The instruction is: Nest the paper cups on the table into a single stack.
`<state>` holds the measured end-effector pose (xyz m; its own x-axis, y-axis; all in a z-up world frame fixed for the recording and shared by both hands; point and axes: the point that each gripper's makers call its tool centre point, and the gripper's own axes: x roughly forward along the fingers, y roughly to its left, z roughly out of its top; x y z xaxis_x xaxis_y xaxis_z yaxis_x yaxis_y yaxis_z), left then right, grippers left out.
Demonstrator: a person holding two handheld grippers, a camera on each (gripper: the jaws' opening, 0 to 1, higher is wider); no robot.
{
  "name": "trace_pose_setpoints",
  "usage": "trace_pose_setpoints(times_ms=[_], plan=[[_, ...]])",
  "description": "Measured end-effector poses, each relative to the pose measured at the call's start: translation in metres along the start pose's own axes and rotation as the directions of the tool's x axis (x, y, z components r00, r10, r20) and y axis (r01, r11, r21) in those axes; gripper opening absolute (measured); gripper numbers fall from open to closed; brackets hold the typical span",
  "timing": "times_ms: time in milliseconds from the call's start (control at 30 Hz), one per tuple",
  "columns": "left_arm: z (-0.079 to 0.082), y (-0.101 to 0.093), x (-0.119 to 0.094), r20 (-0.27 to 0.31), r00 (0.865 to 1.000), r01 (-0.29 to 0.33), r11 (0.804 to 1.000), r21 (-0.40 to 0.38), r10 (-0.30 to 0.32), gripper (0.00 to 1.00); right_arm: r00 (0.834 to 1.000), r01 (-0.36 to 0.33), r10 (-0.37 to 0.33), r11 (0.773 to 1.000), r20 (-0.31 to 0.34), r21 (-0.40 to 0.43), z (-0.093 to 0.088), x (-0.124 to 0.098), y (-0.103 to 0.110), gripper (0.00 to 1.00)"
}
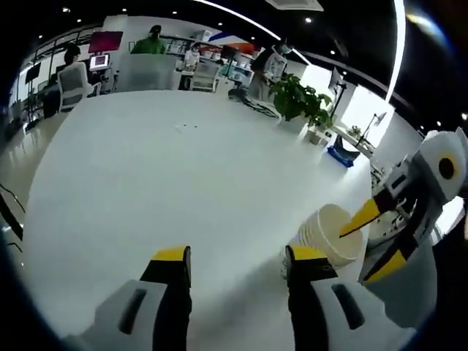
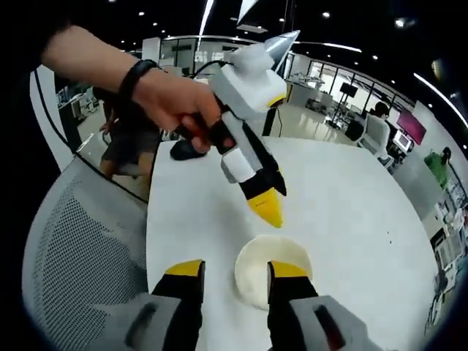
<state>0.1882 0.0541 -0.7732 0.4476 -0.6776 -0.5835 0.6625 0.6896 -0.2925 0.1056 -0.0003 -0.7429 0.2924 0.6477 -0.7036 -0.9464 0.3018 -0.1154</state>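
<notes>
1. The paper cups stand nested in one stack on the white worktop, mouth up, near the worktop's edge.
2. In the left gripper view the left claw hovers low over the worktop with its yellow-tipped jaws set well apart and nothing between them; the stack sits just beyond its right-hand jaw.
3. In that same view the right claw comes in from the right, one yellow tip reaching over the rim of the stack into its mouth. Whether it pinches the cup wall cannot be told there.
4. In the right gripper view the right claw has its jaws parted, with the stack's rim lying between and just beyond the tips; a firm grip on the cup cannot be confirmed.
5. There the left claw points down, just above the stack, held by a person's hand wearing a dark wristband.
6. A grey mesh chair stands beside the worktop's near edge.
</notes>
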Motion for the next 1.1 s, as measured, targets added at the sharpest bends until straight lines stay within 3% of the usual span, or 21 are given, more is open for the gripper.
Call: trace_pose_setpoints(times_ms=[133, 233, 300, 400, 467, 567, 667, 867, 1100], plan=[[-0.012, -0.014, -0.006, -0.033, 0.999, 0.035, 0.995, 0.095, -0.032, 0.57, 0.997, 0.055, -0.056, 0.998, 0.044, 0.022, -0.007, -0.022, -0.017, 0.49], [-0.024, -0.022, -0.005, -0.068, 0.997, 0.059, 0.982, 0.18, -0.047, 0.6, 0.997, 0.069, -0.07, 0.997, 0.024, 0.042, -0.024, -0.029, -0.028, 0.55], [-0.034, -0.033, -0.004, -0.117, 0.991, 0.085, 0.963, 0.256, -0.056, 0.61, 0.997, 0.074, -0.073, 0.997, -0.018, 0.038, -0.038, -0.029, -0.032, 0.55], [-0.043, -0.049, 0.003, -0.185, 0.981, 0.135, 0.909, 0.395, -0.066, 0.61, 0.995, 0.062, -0.062, 0.998, -0.074, 0.0, -0.054, -0.019, -0.035, 0.55], [-0.044, -0.057, 0.009, -0.205, 0.976, 0.165, 0.879, 0.448, -0.079, 0.61, 0.994, 0.051, -0.051, 0.999, -0.093, -0.01, -0.059, -0.01, -0.035, 0.54], [-0.042, -0.071, 0.014, -0.211, 0.973, 0.183, 0.86, 0.477, -0.091, 0.59, 0.993, 0.028, -0.031, 0.999, -0.113, -0.031, -0.06, 0.003, -0.034, 0.53], [-0.037, -0.072, 0.022, -0.217, 0.971, 0.199, 0.844, 0.499, -0.1, 0.56, 0.993, -0.003, -0.003, 0.999, -0.114, -0.05, -0.055, 0.012, -0.027, 0.51], [-0.03, -0.077, 0.024, -0.207, 0.972, 0.203, 0.833, 0.515, -0.109, 0.5, 0.997, -0.001, -0.002, 0.999, -0.08, -0.043, -0.044, 0.016, -0.028, 0.43], [-0.024, -0.08, 0.029, -0.205, 0.968, 0.233, 0.806, 0.545, -0.142, 0.37, 0.997, -0.007, 0.002, 0.998, -0.082, -0.056, -0.048, 0.022, -0.035, 0.38]])
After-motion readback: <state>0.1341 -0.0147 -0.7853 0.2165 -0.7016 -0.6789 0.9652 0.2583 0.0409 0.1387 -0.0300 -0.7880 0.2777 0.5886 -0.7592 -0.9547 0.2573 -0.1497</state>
